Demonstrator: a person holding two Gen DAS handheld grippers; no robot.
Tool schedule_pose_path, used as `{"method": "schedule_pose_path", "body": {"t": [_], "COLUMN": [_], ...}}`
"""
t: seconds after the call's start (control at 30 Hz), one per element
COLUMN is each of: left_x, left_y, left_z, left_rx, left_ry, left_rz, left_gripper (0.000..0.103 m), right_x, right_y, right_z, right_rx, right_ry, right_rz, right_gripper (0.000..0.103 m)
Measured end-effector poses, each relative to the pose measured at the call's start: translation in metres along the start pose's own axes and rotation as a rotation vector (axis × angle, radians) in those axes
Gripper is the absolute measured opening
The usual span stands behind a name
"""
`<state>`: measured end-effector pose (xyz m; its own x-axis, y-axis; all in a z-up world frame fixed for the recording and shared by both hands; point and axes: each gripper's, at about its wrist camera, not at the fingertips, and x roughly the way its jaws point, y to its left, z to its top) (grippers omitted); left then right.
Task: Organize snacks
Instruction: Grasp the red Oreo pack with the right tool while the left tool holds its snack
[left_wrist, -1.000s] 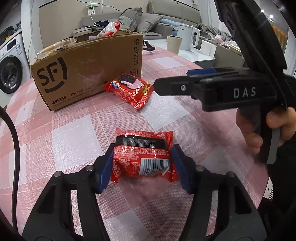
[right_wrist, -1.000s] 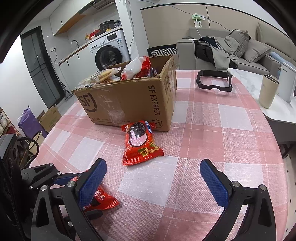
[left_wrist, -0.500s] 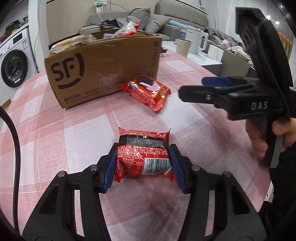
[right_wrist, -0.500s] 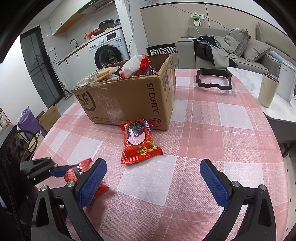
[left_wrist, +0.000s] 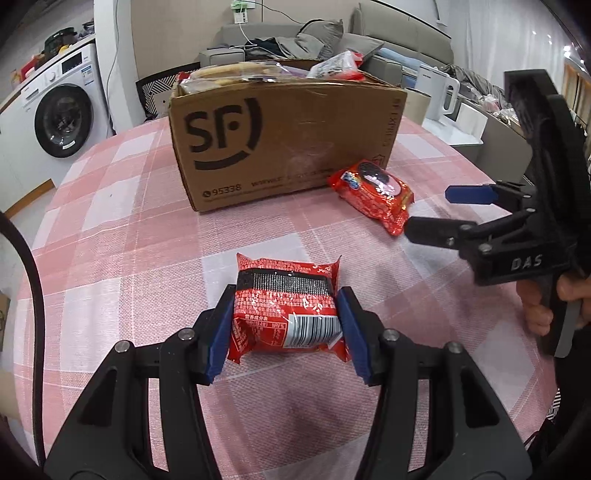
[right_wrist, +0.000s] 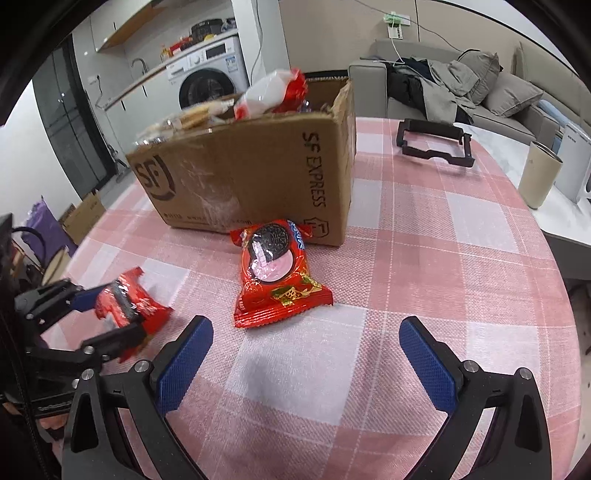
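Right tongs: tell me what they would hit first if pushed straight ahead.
Most likely the checked tablecloth, since the right tongs tilt downward with open jaws. The red cookie packet lies just beyond, before the cardboard box; depth is unclear.

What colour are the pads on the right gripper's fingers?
Blue, textured pads; clearest in the right wrist view.

cardboard box — "SF", "95338", "SF EXPRESS" | right gripper body — "DAS"
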<state>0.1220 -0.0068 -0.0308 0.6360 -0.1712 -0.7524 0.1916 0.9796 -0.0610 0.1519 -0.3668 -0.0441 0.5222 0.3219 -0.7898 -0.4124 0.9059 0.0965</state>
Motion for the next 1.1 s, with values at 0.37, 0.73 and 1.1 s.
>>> {"method": "schedule_pose_path", "body": {"t": [0.37, 0.73, 1.1], "left_x": [0.007, 0.019, 0.028], "left_y": [0.007, 0.002, 0.003], "left_z": [-0.002, -0.003, -0.004], "left_rx": [-0.033, -0.007, -0.001], "left_ry": [0.019, 0.065, 0.096], "left_rz": [-0.029, 0.019, 0.037], "left_gripper": [0.053, 0.080, 0.103], "right_x": [0.035, 0.047, 0.040], "right_y": [0.015, 0.028, 0.029], "right_z": [0.031, 0.037, 0.027], "right_rx": [-0.052, -0.129, -0.162], "right_ry": [0.055, 0.070, 0.042], "right_rz": [-0.027, -0.037, -0.021], "right_gripper": [0.096, 0.077, 0.062]}}
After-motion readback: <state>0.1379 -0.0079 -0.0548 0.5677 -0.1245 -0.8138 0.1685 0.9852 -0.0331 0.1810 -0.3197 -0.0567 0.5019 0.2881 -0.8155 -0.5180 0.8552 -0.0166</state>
